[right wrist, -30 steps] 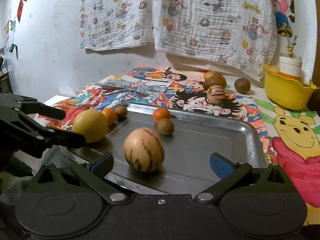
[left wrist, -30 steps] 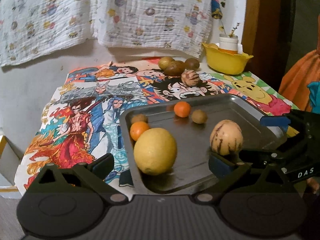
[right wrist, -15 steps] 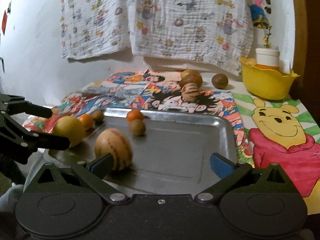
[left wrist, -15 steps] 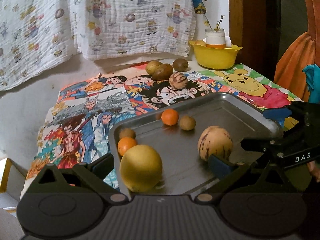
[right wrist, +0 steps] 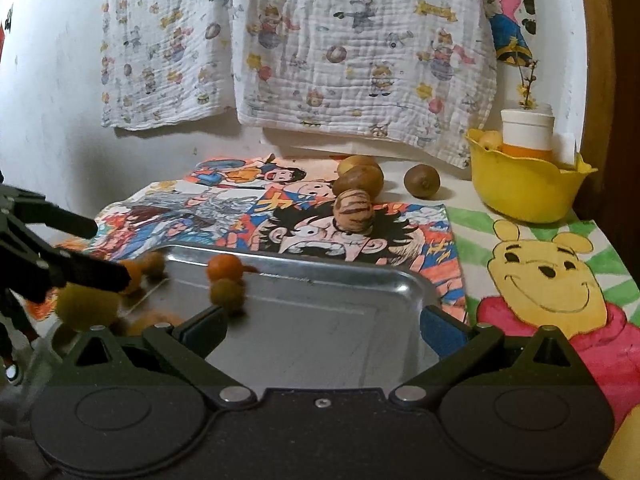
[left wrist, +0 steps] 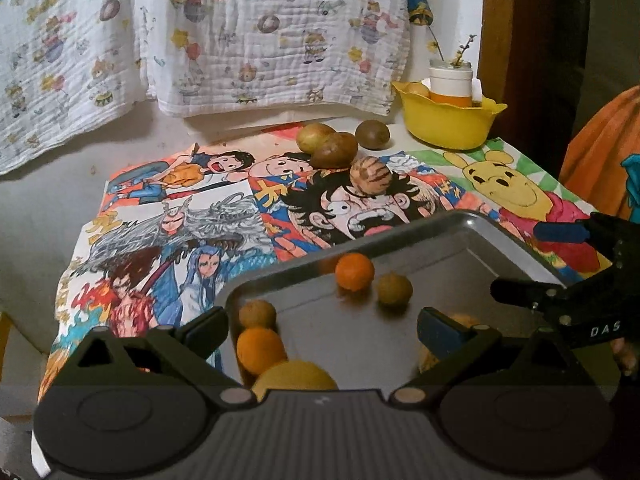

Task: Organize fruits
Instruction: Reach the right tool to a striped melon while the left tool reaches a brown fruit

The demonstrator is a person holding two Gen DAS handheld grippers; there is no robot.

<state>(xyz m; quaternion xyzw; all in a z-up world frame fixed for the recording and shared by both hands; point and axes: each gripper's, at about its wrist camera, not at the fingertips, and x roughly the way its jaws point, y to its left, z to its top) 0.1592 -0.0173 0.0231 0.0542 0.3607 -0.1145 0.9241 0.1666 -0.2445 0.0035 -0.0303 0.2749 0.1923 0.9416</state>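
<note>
Both grippers have drawn back toward the near edge of the metal tray (right wrist: 360, 280) since a second ago, so the big yellow fruit (left wrist: 294, 376) and the striped fruit (left wrist: 464, 320) in the tray now sit low in the left wrist view, partly hidden behind the gripper body. Largest of all is the cartoon-printed tablecloth (left wrist: 180, 208), with patterned white cloth (right wrist: 320, 40) hanging on the wall behind it. On the tablecloth lies the tray, and at the far right corner stands a yellow bowl (right wrist: 520, 184) holding a white and orange cup. The left gripper (left wrist: 320, 326) is spread wide, empty, over the tray's near left part; the right gripper (right wrist: 322, 326) is likewise wide and empty over the tray's near right part. Inside the tray, two small oranges (left wrist: 354, 272) and two small brownish fruits (left wrist: 394, 289) rest apart from each other. Beyond the tray, a second striped fruit (right wrist: 354, 210) sits on the cloth, with three brown kiwi-like fruits (right wrist: 422, 181) just behind it.
</note>
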